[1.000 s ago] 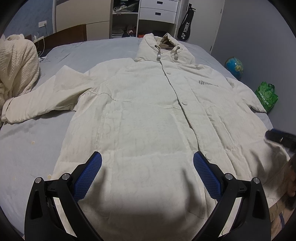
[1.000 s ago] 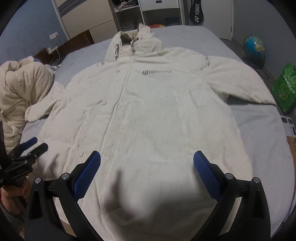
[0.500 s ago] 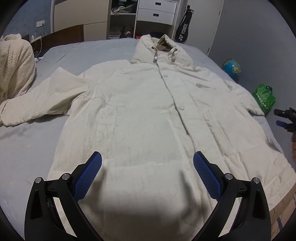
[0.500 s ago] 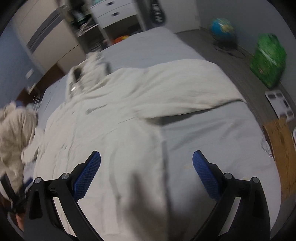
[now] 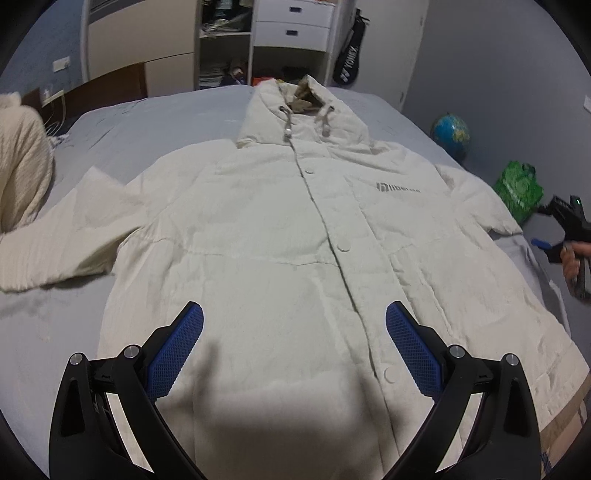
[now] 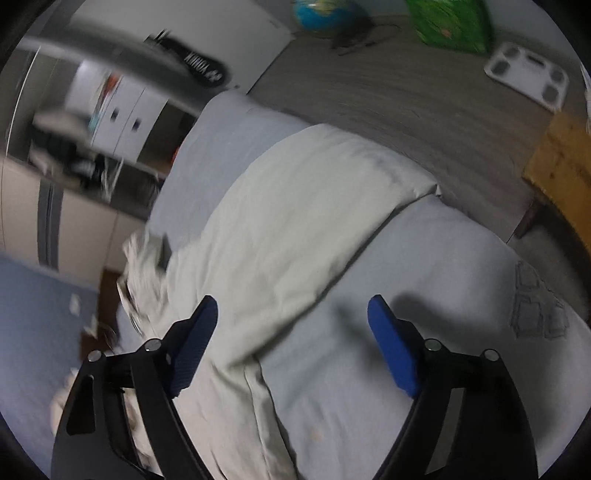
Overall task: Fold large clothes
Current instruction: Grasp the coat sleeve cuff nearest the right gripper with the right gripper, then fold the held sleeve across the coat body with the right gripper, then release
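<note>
Right gripper (image 6: pixel 291 332), released, has swung to the coat's (image 5: pixel 295 240) sleeve (image 6: pixel 314 206) at frame centre; left gripper (image 5: pixel 294 343) released, hovering. Sleeve fold likely next.

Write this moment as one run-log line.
left gripper: open above hooded coat | right gripper: open over coat sleeve | coat: unfolded

Left wrist view: from the hem end, looking up along the cream hooded quilted coat (image 5: pixel 295 229) toward the white drawer unit (image 5: pixel 291 22), raised, whole front visible. Right wrist view: tilted, blurred, close over the coat's sleeve (image 6: pixel 303 221). Both show the blue globe (image 5: pixel 450 131) (image 6: pixel 321 14) and green bag (image 5: pixel 519 184) (image 6: pixel 450 22).
</note>
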{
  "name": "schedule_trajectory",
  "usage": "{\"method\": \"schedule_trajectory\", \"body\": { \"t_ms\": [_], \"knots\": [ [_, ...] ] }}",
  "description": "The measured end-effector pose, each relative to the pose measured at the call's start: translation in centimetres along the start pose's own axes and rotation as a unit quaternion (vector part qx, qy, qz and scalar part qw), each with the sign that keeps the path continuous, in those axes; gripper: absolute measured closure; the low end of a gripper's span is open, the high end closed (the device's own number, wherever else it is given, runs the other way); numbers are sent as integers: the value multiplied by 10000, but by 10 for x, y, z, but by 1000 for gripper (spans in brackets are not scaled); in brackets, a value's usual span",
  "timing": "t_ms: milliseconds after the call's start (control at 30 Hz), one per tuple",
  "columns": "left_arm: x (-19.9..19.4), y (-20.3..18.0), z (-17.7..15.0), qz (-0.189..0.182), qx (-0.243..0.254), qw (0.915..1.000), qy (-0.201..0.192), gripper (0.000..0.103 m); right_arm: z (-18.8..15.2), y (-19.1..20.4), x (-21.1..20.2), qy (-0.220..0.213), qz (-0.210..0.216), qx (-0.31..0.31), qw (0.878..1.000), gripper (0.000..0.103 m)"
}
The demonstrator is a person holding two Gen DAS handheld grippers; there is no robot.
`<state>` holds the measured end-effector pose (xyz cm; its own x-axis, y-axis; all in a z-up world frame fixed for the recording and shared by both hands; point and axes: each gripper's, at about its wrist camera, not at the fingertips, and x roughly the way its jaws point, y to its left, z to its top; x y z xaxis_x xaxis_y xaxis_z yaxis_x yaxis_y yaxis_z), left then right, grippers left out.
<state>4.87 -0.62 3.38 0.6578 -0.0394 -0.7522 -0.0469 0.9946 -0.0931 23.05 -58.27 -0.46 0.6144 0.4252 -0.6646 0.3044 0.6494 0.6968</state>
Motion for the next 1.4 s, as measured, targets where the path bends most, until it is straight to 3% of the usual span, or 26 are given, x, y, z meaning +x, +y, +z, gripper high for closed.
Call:
{"method": "schedule_trajectory", "body": {
  "t_ms": [167, 333, 433, 567, 633, 700, 833, 1067, 1400],
  "knots": [
    [14, -6, 9, 53, 210, 9997, 115, 7, 23, -12, 20, -18, 91, 462, 9989, 30],
    [32, 7, 22, -28, -17, 9996, 264, 7, 41, -28, 35, -2, -19, 793, 9968, 34],
    [35, 15, 23, -155, -89, 9996, 220, 7, 50, -35, 41, -92, -47, 984, 9951, 39],
    [37, 22, 17, -17, -104, 9999, 109, 7, 63, -45, 47, -179, -18, 1184, 9928, 42],
    [39, 25, 17, -49, -142, 9998, 109, 7, 66, -49, 50, -189, -84, 1246, 9920, 51],
    [41, 24, 17, -43, -89, 9999, 92, 7, 67, -53, 53, -261, -302, 1285, 9909, 80],
    [44, 21, 16, 22, 17, 10000, 57, 7, 60, -53, 48, -520, -296, 1280, 9900, 94],
    [48, 32, 17, 98, -227, 9997, 50, 7, 52, -26, 21, -899, 373, 967, 9905, 101],
    [43, 31, 18, 474, -53, 9988, -86, 7, 18, 76, 1, -846, 1374, 158, 9868, 103]
  ]
}}
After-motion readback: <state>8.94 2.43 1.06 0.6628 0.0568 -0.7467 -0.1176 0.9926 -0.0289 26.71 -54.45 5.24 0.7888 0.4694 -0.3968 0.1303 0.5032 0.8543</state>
